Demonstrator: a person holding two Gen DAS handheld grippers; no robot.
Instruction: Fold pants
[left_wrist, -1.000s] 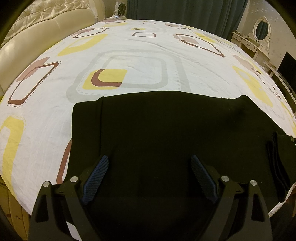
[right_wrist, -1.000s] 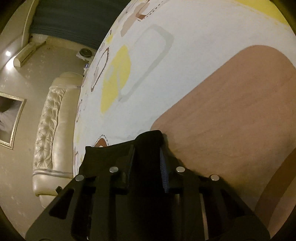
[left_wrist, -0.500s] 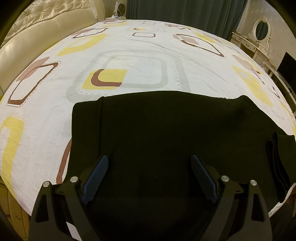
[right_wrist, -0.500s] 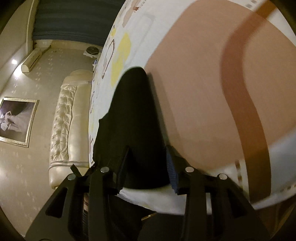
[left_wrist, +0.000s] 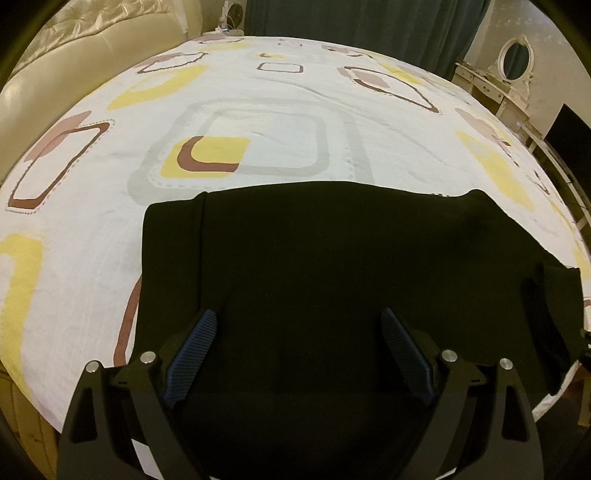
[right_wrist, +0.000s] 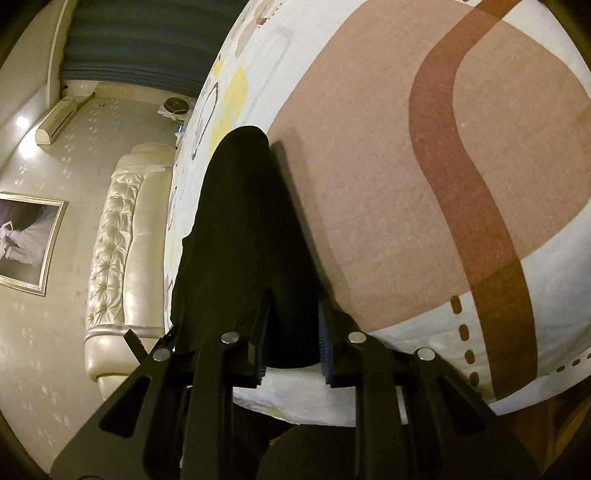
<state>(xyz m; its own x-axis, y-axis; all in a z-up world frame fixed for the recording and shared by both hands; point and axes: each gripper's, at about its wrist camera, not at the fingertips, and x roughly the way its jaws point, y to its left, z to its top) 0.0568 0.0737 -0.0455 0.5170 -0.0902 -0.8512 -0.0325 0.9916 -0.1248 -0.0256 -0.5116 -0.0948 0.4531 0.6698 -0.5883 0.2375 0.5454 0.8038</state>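
**Black pants on the bed: floppy stuff, grab the edges not the middle**

Starting closest to me. My left claw (left_wrist: 297, 354) is spread wide and hovering over the pants (left_wrist: 332, 266), nothing between the pads, not touching the fabric as far as I can tell. My right claw (right_wrist: 291, 332) is down at the near bed edge with a bunched strip of the same black cloth between its pads; the jaws are closing on it right now and the pads look to be pressing already.

The pants lie mostly flat on the patterned bedsheet (left_wrist: 258, 110), near edge of the bed, with a doubled layer showing along their left side.

Handling-wise, my guess: light, soft, zero stiffness. It'll drape and sag wherever it isn't held, and the knit looks grippy enough not to slip out of ribbed pads. Pinching the flat middle would just tent up one layer, so I'd go for a hem or folded corner, both layers together, with the two claws well apart.

Farther back there's a cream tufted headboard (left_wrist: 74, 66) and dark curtains (left_wrist: 369, 26).
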